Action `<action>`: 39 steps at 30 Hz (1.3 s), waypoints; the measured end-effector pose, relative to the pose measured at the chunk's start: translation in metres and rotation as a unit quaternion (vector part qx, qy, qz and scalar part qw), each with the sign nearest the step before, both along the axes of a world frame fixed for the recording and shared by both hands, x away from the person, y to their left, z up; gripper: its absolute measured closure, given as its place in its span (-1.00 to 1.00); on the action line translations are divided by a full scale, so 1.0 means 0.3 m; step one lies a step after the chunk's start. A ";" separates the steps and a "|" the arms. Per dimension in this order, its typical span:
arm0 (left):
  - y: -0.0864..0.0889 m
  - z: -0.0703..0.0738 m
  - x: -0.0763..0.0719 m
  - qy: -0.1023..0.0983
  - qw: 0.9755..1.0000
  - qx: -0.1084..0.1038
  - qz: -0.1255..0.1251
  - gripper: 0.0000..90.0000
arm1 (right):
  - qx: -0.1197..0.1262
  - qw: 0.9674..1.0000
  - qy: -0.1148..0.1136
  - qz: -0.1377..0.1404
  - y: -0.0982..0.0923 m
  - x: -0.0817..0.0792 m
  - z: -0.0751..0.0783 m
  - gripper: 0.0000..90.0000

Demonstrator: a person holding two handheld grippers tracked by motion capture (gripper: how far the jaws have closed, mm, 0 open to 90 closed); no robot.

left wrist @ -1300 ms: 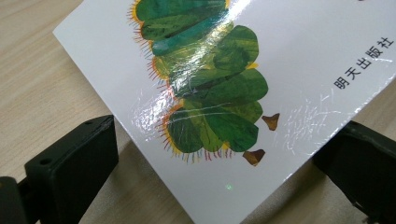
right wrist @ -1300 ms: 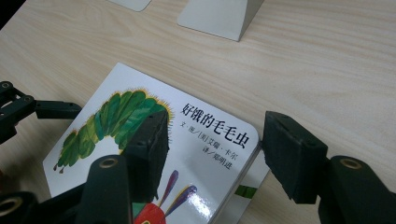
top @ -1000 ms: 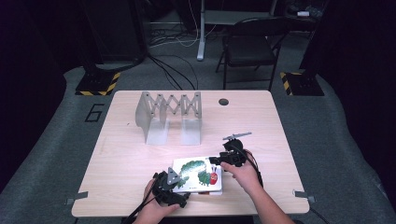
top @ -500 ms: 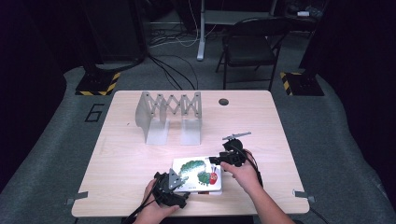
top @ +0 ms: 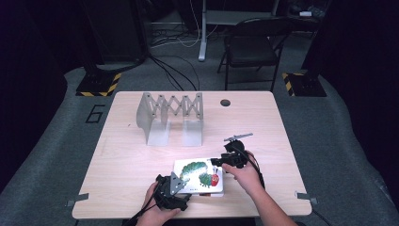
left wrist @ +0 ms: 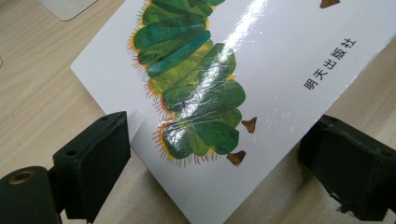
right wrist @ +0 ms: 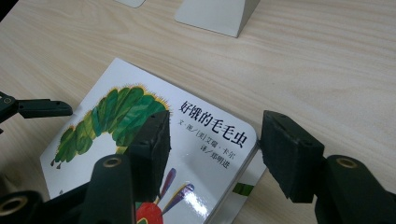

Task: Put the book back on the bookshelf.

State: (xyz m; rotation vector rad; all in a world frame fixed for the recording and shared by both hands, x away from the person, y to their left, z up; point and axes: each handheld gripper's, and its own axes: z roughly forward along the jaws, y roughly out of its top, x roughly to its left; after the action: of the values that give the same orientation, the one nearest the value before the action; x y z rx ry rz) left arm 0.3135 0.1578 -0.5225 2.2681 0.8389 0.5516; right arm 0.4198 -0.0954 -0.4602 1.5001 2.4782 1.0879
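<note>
Both my hands have barely shifted; my left gripper [top: 175,187] has crept slightly onto the caterpillar picture book [top: 200,175], which lies flat near the table's [top: 244,122] front edge. Its jaws are spread, straddling the book's corner. My right gripper [top: 221,162] gapes too, bracketing the far corner. I'd judge I'm lining up a two-handed grasp; next comes closing squarely. Beyond, an accordion-style book rack [top: 170,115] waits, with a folding chair [top: 251,47] on dark floor.
</note>
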 end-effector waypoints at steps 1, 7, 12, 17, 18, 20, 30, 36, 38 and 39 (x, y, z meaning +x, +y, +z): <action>-0.002 -0.002 -0.003 -0.006 1.000 0.000 0.004 -0.79 | 0.000 1.000 0.000 0.000 0.000 0.000 0.000 -0.05; -0.007 -0.004 -0.015 -0.018 1.000 0.000 0.010 -0.75 | -0.002 1.000 -0.005 0.002 0.002 0.001 0.000 -0.05; -0.007 -0.002 -0.016 -0.018 1.000 0.000 0.005 -0.73 | -0.003 1.000 -0.005 0.003 0.002 0.002 0.000 -0.05; -0.008 -0.002 -0.022 -0.024 1.000 0.005 0.004 -0.72 | -0.002 1.000 -0.005 0.004 0.001 0.002 0.001 -0.05; -0.008 -0.002 -0.022 -0.024 1.000 0.005 0.004 -0.69 | -0.002 1.000 -0.005 0.004 0.001 0.002 0.001 -0.05; -0.016 -0.002 -0.034 -0.044 0.999 0.012 -0.003 -0.60 | -0.002 1.000 -0.005 0.004 0.001 0.002 0.001 -0.05; -0.011 -0.006 -0.037 -0.045 0.999 0.005 -0.007 -0.58 | -0.002 1.000 -0.002 0.004 -0.002 0.006 -0.006 -0.05; -0.012 -0.008 -0.038 -0.049 0.999 0.004 -0.002 -0.58 | 0.005 1.000 0.011 0.001 -0.005 0.018 -0.012 -0.05; -0.011 -0.007 -0.037 -0.047 0.999 0.005 -0.005 -0.58 | 0.002 1.000 0.013 -0.001 -0.005 0.024 -0.013 -0.09; -0.011 -0.008 -0.038 -0.047 0.999 0.003 -0.004 -0.58 | 0.003 1.000 0.018 -0.005 -0.004 0.026 -0.012 -0.10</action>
State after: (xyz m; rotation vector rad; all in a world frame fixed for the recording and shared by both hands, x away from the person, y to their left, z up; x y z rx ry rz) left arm 0.3022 0.1545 -0.5248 2.2319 0.7828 0.6539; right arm 0.4276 -0.0966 -0.4637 1.5456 2.4910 1.0757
